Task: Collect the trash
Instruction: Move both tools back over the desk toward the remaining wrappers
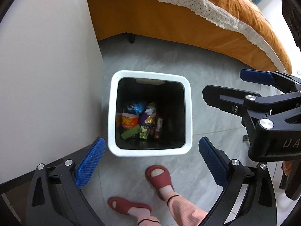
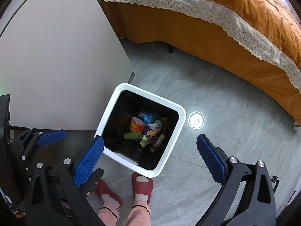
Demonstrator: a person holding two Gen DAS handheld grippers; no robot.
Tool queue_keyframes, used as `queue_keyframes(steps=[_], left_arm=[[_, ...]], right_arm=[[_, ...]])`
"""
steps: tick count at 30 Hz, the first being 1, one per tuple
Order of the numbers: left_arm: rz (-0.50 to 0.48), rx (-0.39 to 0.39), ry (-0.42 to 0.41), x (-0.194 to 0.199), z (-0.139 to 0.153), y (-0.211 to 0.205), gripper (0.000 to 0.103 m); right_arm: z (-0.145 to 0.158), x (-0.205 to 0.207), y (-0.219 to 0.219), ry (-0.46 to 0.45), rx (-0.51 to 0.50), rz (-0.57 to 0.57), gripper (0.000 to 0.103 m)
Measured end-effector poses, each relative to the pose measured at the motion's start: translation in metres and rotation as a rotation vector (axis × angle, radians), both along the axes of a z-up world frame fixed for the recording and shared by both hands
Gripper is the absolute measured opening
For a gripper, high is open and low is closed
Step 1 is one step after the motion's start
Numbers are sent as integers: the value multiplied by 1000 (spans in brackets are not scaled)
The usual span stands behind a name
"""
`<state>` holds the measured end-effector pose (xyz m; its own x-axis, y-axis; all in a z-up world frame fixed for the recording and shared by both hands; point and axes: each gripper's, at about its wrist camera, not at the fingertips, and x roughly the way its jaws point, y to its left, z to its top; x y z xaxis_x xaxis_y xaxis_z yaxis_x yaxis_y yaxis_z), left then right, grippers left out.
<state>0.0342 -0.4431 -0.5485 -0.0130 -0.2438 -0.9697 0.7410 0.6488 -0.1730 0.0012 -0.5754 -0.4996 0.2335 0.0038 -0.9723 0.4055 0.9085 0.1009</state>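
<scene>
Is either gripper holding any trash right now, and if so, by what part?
Nothing is held. The left gripper and right gripper are both wide open and empty above the white bin, where the wrappers lie at the bottom.

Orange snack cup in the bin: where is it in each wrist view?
Left wrist: orange snack cup at the left of the bin's floor, picture centre-left.
Right wrist: the cup sits upper left in the trash pile, near picture centre.
Shared landmark: white bin rim.
</scene>
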Motion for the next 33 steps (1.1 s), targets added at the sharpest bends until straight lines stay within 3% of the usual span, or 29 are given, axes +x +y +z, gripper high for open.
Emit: queue_keyframes(steps=[10,25,33], left_arm=[[-10,-51,-31,-14,66,3,98],[13,-140,-148,-33,200,25,98],[18,-252,-228,-42,282,30,98]], right_arm=[[54,-7,9,-35,-7,7,98],[188,-47,19,-177,-82,-47,98],[258,-60,29,-280,-132,-62,98]])
